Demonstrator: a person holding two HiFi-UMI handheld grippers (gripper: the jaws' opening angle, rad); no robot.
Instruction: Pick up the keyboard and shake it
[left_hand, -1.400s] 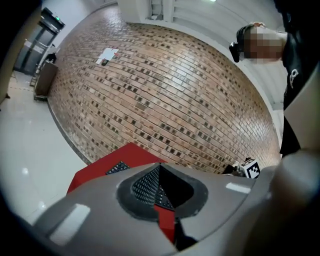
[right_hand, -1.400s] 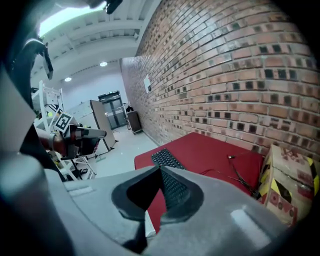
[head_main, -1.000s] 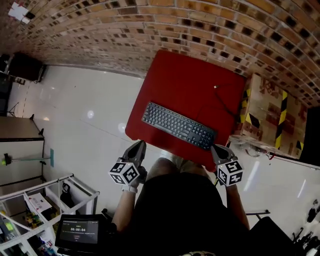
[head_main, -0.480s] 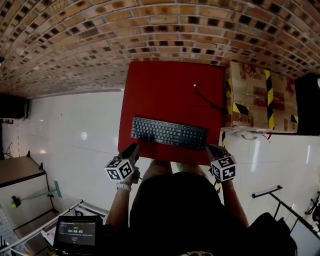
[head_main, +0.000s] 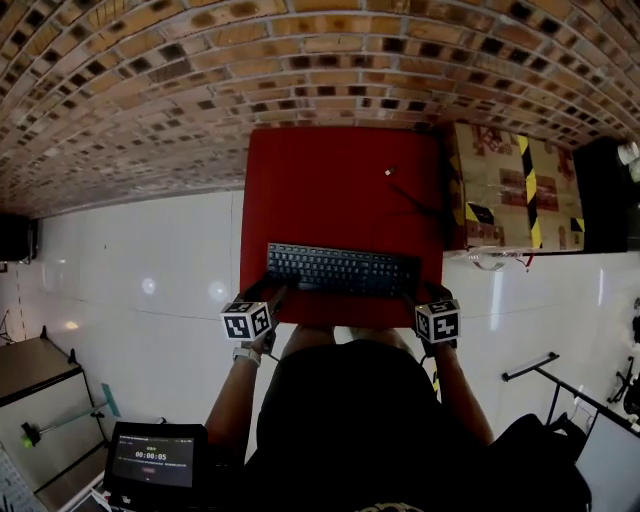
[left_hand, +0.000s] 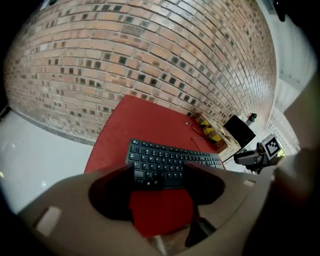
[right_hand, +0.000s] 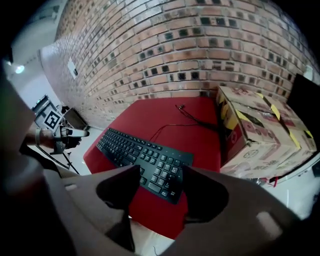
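Note:
A black keyboard lies across the near part of a red table. My left gripper hovers at the keyboard's left end. Its jaws have just been opening and stand apart, pressing on nothing. Through the gap in the left gripper view, the keyboard shows beyond the left gripper. My right gripper is at the right end. Its jaws have also just been opening and hold nothing. The right gripper view shows the keyboard's right corner beyond the right gripper.
The keyboard's black cable trails over the table to the far right. A cardboard box with yellow-black tape stands against the table's right side. A brick wall is behind the table and white floor lies to the left. A small screen sits at bottom left.
Both grippers have dropped and moved in toward the keyboard's two ends. Their jaws went from shut to apart. The head view has swung so the table now sits square.

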